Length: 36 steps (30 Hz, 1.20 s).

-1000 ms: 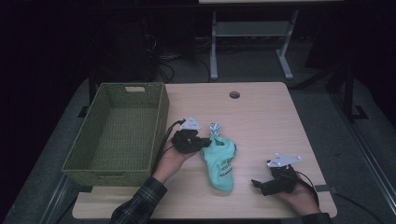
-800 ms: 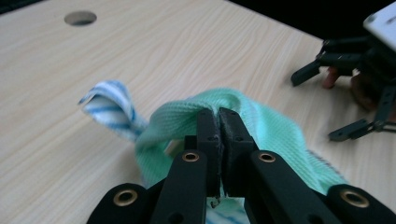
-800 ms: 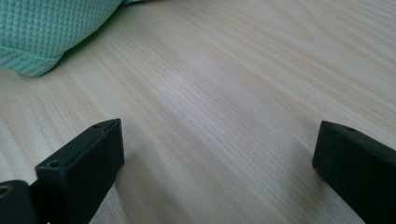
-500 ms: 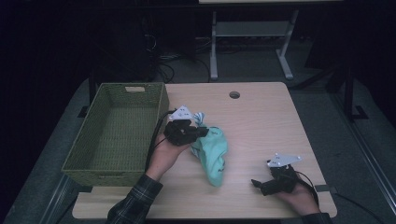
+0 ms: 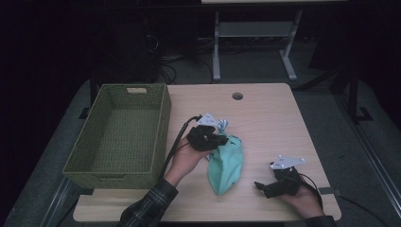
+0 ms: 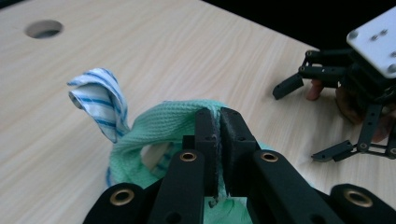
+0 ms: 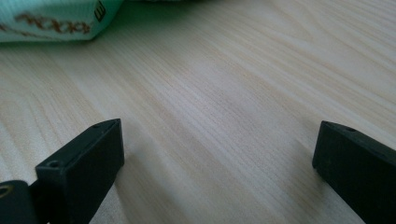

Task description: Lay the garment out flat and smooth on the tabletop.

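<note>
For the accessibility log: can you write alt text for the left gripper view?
The left tool is shut on a mint-green sock, pinching its knit edge between two black jaws. A blue-and-white striped cloth pokes up beside it on the light wooden table, and the right tool rests open farther off.

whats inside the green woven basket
Nothing shows inside the green woven basket: its woven floor lies bare. The near wall hides a strip of the floor along the front, so that part cannot be checked. The mint green sock lies outside it, on the light wooden table.
</note>
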{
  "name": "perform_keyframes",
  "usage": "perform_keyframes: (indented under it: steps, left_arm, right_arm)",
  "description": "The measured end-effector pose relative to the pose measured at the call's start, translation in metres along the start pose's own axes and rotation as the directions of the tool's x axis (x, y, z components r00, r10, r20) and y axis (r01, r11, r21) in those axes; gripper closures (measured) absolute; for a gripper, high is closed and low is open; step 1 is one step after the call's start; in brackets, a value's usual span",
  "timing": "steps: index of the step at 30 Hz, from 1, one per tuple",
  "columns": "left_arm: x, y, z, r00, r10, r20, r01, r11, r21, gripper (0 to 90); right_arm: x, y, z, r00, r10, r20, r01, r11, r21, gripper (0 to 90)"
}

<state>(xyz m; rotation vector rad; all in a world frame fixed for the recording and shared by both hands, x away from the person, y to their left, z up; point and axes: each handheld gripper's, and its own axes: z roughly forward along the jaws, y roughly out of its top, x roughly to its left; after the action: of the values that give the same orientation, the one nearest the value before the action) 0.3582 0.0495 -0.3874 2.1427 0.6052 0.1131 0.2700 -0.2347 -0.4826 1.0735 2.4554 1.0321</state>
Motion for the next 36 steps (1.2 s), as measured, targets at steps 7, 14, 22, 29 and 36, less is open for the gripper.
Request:
perform_keyframes:
  steps: [7, 14, 22, 29, 36]
  left_arm:
    - [-0.010, -0.009, 0.029, 0.9992, 0.023, 0.033, -0.025, 0.9987, 0.044, 79.5]
    - [-0.010, -0.010, 0.022, 0.9991, 0.035, 0.022, -0.035, 0.9993, 0.013, 59.6]
    - [-0.008, -0.017, -0.015, 0.9988, 0.025, -0.042, -0.027, 0.9990, -0.035, 53.1]
    - [-0.013, -0.041, -0.026, 0.9975, 0.038, -0.059, -0.037, 0.9989, 0.029, 78.5]
    - [-0.014, -0.062, -0.004, 0.9962, 0.068, -0.054, -0.058, 0.9844, 0.166, 88.9]
  right_arm:
    - [0.000, 0.000, 0.000, 1.0000, 0.000, 0.000, 0.000, 1.000, 0.000, 1.7]
    - [0.000, 0.000, 0.000, 1.0000, 0.001, 0.000, -0.001, 1.000, 0.000, 1.8]
    - [0.000, 0.000, 0.000, 1.0000, 0.000, 0.000, 0.000, 1.000, 0.000, 1.8]
    - [0.000, 0.000, 0.000, 1.0000, 0.001, 0.000, -0.001, 1.000, 0.000, 1.8]
    - [0.000, 0.000, 0.000, 1.0000, 0.002, 0.000, -0.002, 1.000, 0.001, 1.8]
